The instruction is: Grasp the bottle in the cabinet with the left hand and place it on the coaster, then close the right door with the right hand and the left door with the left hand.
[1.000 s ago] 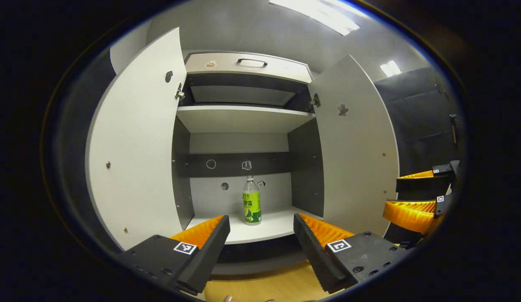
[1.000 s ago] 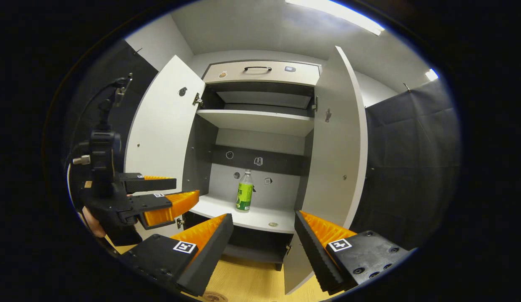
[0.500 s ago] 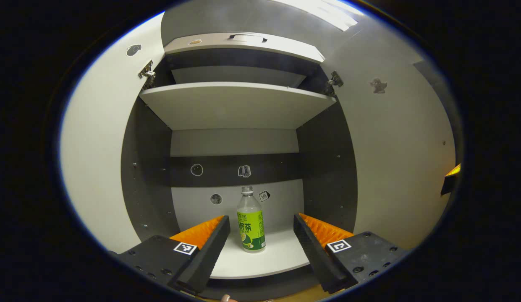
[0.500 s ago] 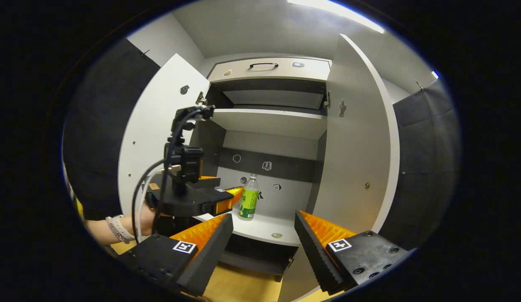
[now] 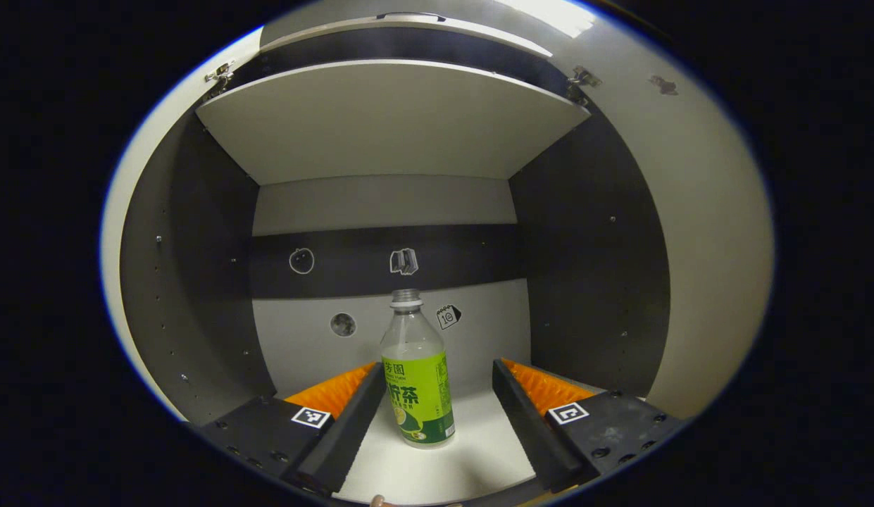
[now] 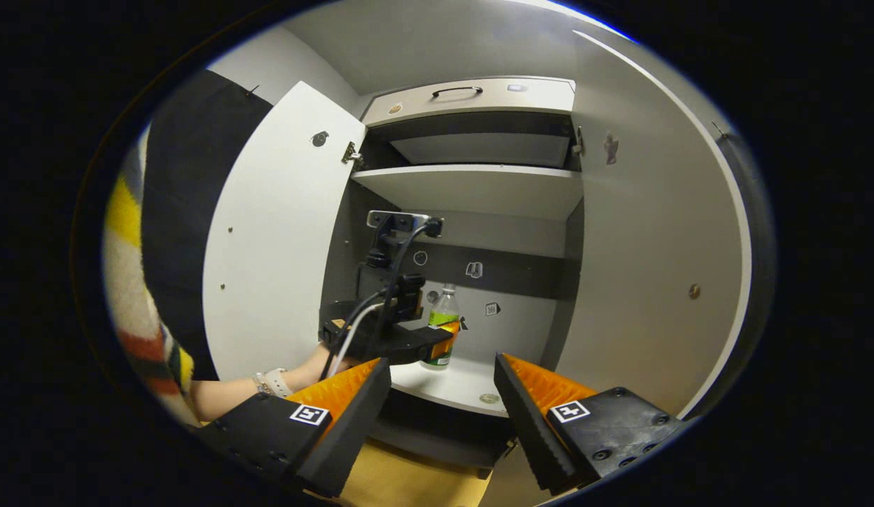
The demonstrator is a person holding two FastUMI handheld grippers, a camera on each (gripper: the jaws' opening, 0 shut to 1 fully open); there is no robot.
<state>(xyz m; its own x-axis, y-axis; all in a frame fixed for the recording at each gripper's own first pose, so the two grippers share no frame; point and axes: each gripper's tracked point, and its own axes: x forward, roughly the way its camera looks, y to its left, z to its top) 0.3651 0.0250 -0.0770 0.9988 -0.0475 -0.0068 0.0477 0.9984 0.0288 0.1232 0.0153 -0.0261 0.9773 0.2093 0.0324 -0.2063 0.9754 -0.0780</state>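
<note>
A clear bottle [image 5: 417, 380] with a green label and no cap stands upright on the white lower shelf [image 5: 472, 451] of the open cabinet. My left gripper [image 5: 437, 373] is open inside the cabinet, and the bottle sits between its fingers, nearer the left one; neither finger is seen pressing on it. In the right gripper view, the left gripper [image 6: 437, 336] reaches in beside the bottle [image 6: 445, 310], held by a hand [image 6: 324, 359]. My right gripper [image 6: 442, 370] is open and holds nothing, in front of the cabinet. The left door [image 6: 282, 232] and right door [image 6: 648, 267] stand wide open.
An upper shelf [image 5: 387, 120] hangs close overhead, with dark side walls [image 5: 591, 260] on both sides. A small round disc [image 6: 489, 398] lies near the shelf's front edge. A drawer with a handle [image 6: 472, 98] tops the cabinet. A striped sleeve [image 6: 141, 296] is at left, a wooden surface [image 6: 401, 482] below.
My left gripper has moved forward into the cabinet, so the bottle now stands between its open fingers. The right gripper has drifted nearer the right door, still open.
</note>
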